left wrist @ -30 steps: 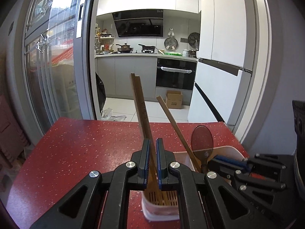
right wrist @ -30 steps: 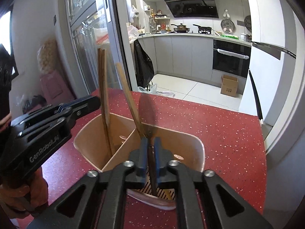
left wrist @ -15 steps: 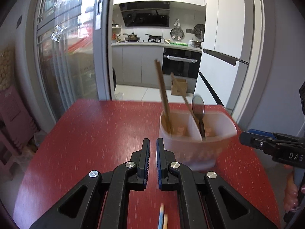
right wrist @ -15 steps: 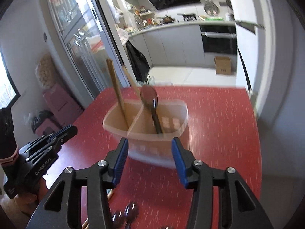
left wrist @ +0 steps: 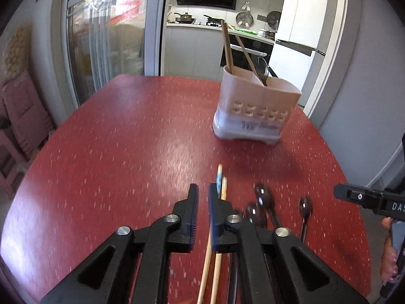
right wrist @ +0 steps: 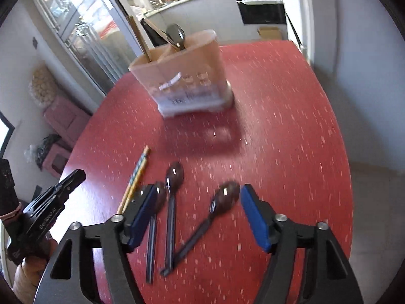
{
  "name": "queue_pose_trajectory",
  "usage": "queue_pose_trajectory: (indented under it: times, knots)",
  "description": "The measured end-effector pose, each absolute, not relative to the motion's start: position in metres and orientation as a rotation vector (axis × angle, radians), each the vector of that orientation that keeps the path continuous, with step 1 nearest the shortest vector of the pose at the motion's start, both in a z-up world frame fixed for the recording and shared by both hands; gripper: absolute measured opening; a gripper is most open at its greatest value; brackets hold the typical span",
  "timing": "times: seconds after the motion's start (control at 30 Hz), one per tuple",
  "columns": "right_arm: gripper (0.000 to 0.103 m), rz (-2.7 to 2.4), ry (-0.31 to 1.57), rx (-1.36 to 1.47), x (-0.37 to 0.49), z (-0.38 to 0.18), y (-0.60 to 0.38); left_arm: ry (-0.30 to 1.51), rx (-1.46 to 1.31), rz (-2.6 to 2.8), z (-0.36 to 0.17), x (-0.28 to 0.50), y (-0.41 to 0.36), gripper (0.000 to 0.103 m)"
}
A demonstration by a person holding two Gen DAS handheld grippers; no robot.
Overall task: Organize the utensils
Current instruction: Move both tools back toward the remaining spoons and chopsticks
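A beige utensil holder point(left wrist: 255, 106) point(right wrist: 187, 81) stands on the red table point(left wrist: 126, 139), holding brown chopsticks point(left wrist: 227, 48) and a dark spoon point(left wrist: 262, 67). On the table lie a pair of light chopsticks point(left wrist: 219, 228) point(right wrist: 136, 177) and three dark spoons point(left wrist: 263, 197) point(right wrist: 173, 174). My left gripper point(left wrist: 202, 195) hovers just left of the light chopsticks, jaws slightly apart and empty. My right gripper point(right wrist: 197, 202) is wide open above the spoons, with the rightmost spoon point(right wrist: 225, 195) between its fingers' span.
The right gripper's body point(left wrist: 367, 200) shows at the left wrist view's right edge; the left gripper point(right wrist: 48, 210) shows at the right wrist view's left. The table's far edge meets a kitchen doorway and glass door. Pink stools point(left wrist: 22, 111) stand left.
Both grippers let go of the utensils in the holder and pulled back toward the near side. The right gripper opened wide. The loose chopsticks and spoons came into view.
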State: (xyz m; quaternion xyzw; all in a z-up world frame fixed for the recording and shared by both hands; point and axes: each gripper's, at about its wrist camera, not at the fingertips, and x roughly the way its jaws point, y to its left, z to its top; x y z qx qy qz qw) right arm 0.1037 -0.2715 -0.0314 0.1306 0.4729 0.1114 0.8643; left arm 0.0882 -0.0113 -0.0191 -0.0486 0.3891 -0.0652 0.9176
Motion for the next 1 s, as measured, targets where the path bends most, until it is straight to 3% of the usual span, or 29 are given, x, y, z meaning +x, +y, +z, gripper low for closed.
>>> queue_pose_trajectory:
  times: [0.03, 0.1, 0.23, 0.53, 0.9, 1.0]
  knots:
    - [0.081, 0.229, 0.997, 0.284, 0.099, -0.033, -0.272, 0.807, -0.1, -0.128, -0.02, 0.084, -0.012, 0.103]
    - [0.082, 0.214, 1.011, 0.302, 0.088, -0.038, -0.273, 0.784, -0.079, -0.099, -0.024, 0.083, -0.012, 0.103]
    - [0.103, 0.169, 1.039, 0.321, 0.074, -0.051, -0.273, 0.806, -0.036, -0.115, -0.038, 0.092, -0.014, 0.103]
    - [0.103, 0.107, 1.138, 0.376, 0.055, -0.084, -0.27, 0.943, -0.051, -0.087, -0.083, 0.108, 0.02, 0.103]
    - [0.103, 0.057, 1.184, 0.334, 0.072, -0.088, -0.254, 1.002, -0.019, -0.082, -0.103, 0.129, 0.037, 0.103]
    - [0.095, 0.027, 1.196, 0.351, 0.079, -0.09, -0.255, 1.02, 0.017, -0.103, -0.101, 0.13, 0.028, 0.103]
